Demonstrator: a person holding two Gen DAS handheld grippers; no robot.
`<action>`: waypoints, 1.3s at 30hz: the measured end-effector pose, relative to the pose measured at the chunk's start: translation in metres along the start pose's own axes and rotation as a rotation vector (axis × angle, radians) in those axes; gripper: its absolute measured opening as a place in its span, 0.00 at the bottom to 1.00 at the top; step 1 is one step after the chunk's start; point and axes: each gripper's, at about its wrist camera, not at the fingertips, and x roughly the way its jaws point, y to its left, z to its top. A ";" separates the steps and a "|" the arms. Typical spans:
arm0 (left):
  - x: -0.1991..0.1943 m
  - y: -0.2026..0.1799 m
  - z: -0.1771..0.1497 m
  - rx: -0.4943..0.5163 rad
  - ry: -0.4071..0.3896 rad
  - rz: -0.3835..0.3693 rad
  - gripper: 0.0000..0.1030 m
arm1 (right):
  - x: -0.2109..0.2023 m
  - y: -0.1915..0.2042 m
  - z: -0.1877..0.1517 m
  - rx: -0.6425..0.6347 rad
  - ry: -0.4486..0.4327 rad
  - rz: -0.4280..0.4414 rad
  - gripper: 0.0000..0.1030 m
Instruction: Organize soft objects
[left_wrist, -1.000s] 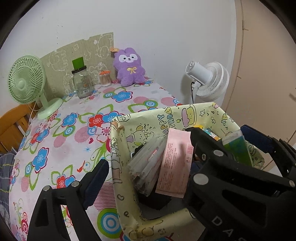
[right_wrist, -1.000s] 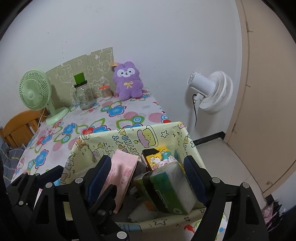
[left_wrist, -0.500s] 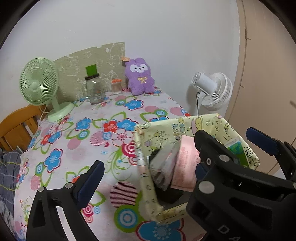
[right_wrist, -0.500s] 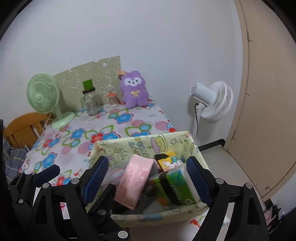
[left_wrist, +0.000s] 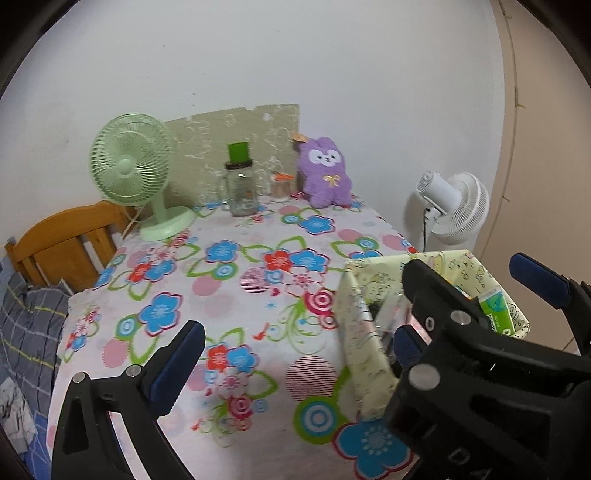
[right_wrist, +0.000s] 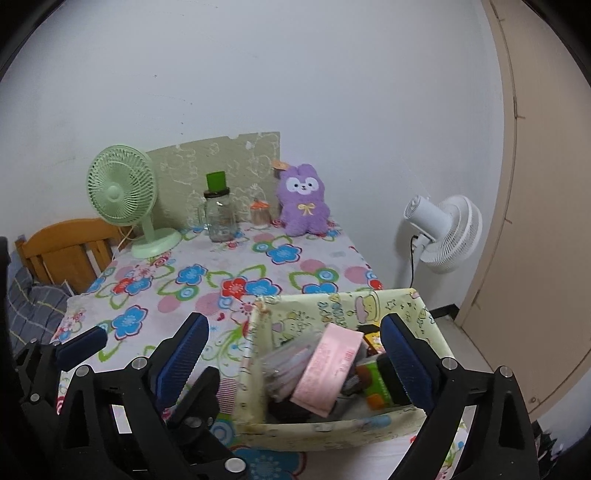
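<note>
A purple plush bunny (left_wrist: 325, 171) (right_wrist: 303, 201) sits upright at the far end of the flowered table (left_wrist: 229, 280). A pale yellow box (right_wrist: 332, 424) (left_wrist: 364, 354) stands at the near right corner, holding a pink pack (right_wrist: 327, 367), a green tissue pack (left_wrist: 495, 308) and other items. My left gripper (left_wrist: 295, 354) is open and empty, near the box's left side. My right gripper (right_wrist: 295, 350) is open and empty, above the box's front.
A green desk fan (left_wrist: 135, 173), a glass jar with a green lid (left_wrist: 242, 188) and a small orange-lidded jar (left_wrist: 280, 184) stand along the back. A white fan (left_wrist: 452, 206) is on the wall to the right. A wooden chair (left_wrist: 62, 240) is at left.
Both grippers have pulled back and risen from the box. The left one has also shifted left, so more of the table shows. Both stay open.
</note>
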 end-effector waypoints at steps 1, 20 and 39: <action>-0.003 0.003 0.000 -0.006 -0.004 0.004 1.00 | -0.002 0.003 0.000 0.000 -0.001 0.002 0.94; -0.059 0.079 -0.017 -0.119 -0.099 0.118 1.00 | -0.047 0.048 0.000 -0.021 -0.073 0.063 0.94; -0.094 0.102 -0.026 -0.168 -0.152 0.172 1.00 | -0.073 0.043 -0.002 -0.022 -0.114 0.050 0.94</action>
